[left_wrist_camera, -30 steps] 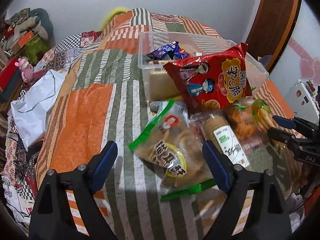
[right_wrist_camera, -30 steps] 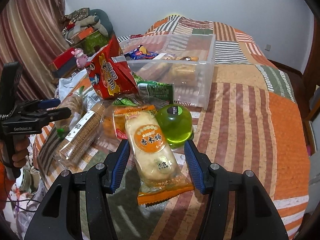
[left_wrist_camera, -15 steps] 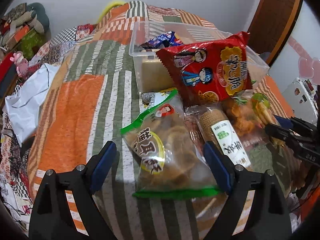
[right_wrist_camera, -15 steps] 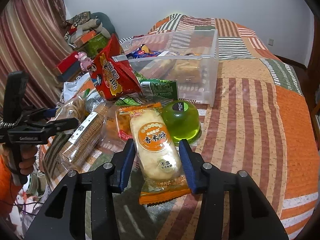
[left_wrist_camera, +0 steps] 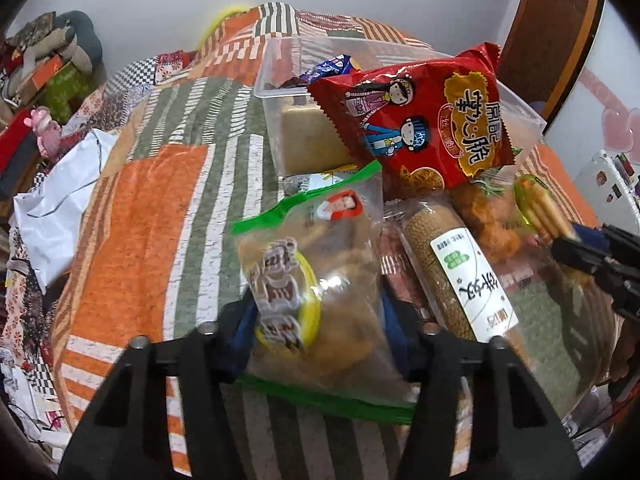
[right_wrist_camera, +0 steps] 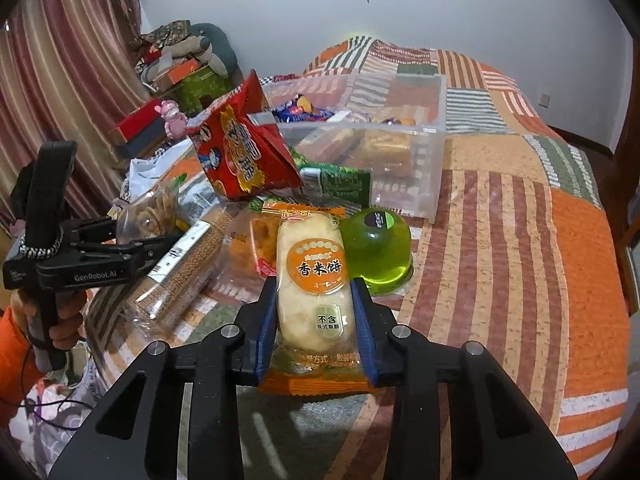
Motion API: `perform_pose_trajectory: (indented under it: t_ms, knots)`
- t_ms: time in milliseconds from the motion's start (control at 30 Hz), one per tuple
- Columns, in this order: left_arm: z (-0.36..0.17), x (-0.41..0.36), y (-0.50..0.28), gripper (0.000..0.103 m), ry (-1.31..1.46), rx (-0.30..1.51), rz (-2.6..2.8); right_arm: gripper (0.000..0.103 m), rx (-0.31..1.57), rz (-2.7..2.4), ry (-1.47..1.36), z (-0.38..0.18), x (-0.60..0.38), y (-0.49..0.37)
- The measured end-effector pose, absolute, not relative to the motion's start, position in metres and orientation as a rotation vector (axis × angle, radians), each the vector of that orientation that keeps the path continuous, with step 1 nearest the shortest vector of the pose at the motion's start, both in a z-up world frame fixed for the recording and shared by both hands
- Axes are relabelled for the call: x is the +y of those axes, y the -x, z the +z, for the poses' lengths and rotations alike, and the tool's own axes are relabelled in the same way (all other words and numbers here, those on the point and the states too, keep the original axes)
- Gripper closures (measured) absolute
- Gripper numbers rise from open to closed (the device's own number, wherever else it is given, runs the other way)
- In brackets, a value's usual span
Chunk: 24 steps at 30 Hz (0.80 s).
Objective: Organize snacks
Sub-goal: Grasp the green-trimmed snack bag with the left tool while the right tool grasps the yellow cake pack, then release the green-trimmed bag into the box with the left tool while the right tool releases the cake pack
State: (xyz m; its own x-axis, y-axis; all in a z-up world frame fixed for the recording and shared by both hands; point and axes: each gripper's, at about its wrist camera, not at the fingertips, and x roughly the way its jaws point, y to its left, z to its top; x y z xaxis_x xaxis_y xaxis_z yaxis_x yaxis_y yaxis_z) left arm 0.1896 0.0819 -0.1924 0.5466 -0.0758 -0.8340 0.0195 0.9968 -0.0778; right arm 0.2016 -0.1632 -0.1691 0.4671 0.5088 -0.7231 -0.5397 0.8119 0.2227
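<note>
Snacks are being gathered off the bed [right_wrist_camera: 520, 240] for the clear plastic bin [right_wrist_camera: 400, 136], and 2 grabs are under way at once. The rice-cake packet [right_wrist_camera: 316, 280] is clamped between the jaws of the right gripper [right_wrist_camera: 316, 320], which have just been closing and now pinch it at both sides; its lower end rests on the quilt. The left gripper [left_wrist_camera: 316, 336] has just been closing too, on the green-edged bag of brown crisps [left_wrist_camera: 316, 280], and its blue pads [left_wrist_camera: 244, 324] are pressed into the bag's sides.

The pickup step is judged to be nearly finished, with nothing lifted yet. A lift clear of the pile is called for next, then a carry over the bin's near wall. The red noodle-snack bag [left_wrist_camera: 420, 120] is propped against that wall and partly over the opening, so it may be knocked on the way in. The green jelly cup [right_wrist_camera: 378, 248] sits just beside the rice-cake packet and could be nudged.

Much is hidden. The bin's contents are only partly made out: a blue wrapper [left_wrist_camera: 328, 70] and tan blocks behind its hazy walls. The sesame roll [left_wrist_camera: 456, 276] is overlapped by other wrappers. The left gripper's pads are half buried by the bag. Of the person, only a hand [right_wrist_camera: 64, 320] and an orange sleeve are seen at the frame's edge.
</note>
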Motion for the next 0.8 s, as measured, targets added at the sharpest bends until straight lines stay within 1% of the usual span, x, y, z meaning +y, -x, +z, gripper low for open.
perform_pose_trajectory:
  t_ms: [333, 600, 800]
  knots:
    - [-0.157, 0.093, -0.169, 0.056, 0.089, 0.907, -0.036, 0.071, 0.798, 0.624, 0.018, -0.142, -0.174, -0.196]
    - [-0.117, 0.094, -0.167, 0.056, 0.087, 0.805, -0.034, 0.071, 0.716, 0.59, 0.008, -0.116, -0.181, -0.205]
    - [-0.097, 0.093, -0.176, 0.056, 0.073, 0.76, -0.02, 0.071, 0.652, 0.57, 0.01, -0.096, -0.183, -0.214]
